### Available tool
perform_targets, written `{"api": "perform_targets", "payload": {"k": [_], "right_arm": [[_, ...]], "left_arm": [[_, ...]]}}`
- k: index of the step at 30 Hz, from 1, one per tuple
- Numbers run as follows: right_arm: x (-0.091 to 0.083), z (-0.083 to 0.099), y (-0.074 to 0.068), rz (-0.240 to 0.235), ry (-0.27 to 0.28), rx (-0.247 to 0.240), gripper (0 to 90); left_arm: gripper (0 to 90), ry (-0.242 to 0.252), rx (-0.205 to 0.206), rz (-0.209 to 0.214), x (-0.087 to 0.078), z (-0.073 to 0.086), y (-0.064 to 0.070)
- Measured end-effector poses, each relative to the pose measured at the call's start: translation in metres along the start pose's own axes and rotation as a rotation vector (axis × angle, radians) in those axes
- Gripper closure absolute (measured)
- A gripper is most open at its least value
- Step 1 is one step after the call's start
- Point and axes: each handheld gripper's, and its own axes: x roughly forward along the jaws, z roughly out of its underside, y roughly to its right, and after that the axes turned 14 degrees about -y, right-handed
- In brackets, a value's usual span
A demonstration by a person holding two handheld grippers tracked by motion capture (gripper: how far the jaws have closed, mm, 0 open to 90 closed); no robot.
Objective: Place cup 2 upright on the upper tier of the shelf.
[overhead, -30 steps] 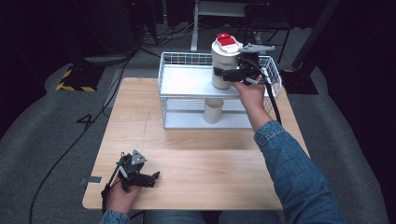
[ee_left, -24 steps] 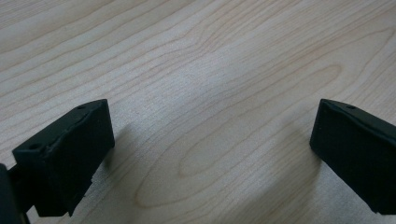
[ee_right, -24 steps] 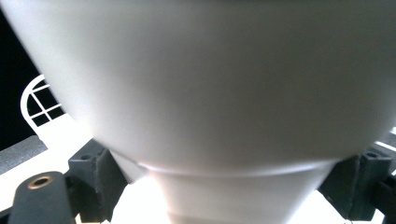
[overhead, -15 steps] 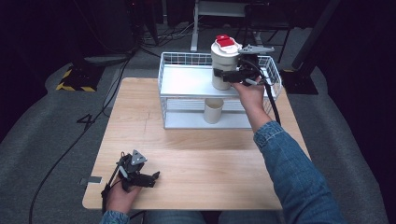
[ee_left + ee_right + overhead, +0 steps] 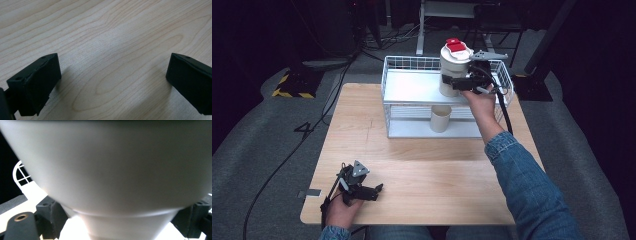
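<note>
— High view first: where is the white container [image 5: 455,70] with the red lid [image 5: 456,46]?

— It stands upright on the top shelf of the white wire rack [image 5: 412,85], toward the right end. The right gripper [image 5: 458,83] has its jaws around the lower body, one on each side.

— Are the jaws really on it?

— In the right gripper view the white container [image 5: 107,162] sits between both black jaws and looks clamped, though the contact points themselves are blurred.

— What stands around it?

— The rack's wire rim runs just behind and to the right of it. A beige cup [image 5: 441,118] stands on the lower shelf, below and slightly to the left of it.

— And the other hand?

— The left gripper [image 5: 374,191] rests near the front left corner of the wooden table [image 5: 422,165], well apart from the rack. Its jaws gape wide over bare wood, holding nothing.
</note>
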Motion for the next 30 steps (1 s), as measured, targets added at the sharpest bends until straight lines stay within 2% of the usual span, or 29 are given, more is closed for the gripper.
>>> {"api": "perform_targets", "payload": {"k": [7,11,12,16,18,30], "right_arm": [[0.001,0.002,0.000,-0.007,0.020,0.007,13.4],[0.001,0.002,0.001,0.002,0.027,0.011,6.3],[-0.001,0.001,0.002,0.015,0.031,0.018,0.8],[-0.005,0.001,0.001,0.023,0.024,0.019,0.0],[-0.012,0.002,0.001,0.035,0.015,0.015,0.0],[-0.056,0.017,-0.001,0.027,0.032,-0.011,0.0]], "left_arm": [[0.3,0.000,0.000,0.000,0.000,0.000,0.000],[0.3,0.000,0.000,0.000,0.000,0.000,0.000],[0.3,0.000,0.000,-0.001,0.000,0.000,0.000],[0.3,0.000,0.000,0.000,0.000,0.000,0.000],[0.3,0.001,0.000,0.000,0.000,0.000,0.000],[0.3,0.000,0.000,0.000,0.000,0.000,0.000]]}}
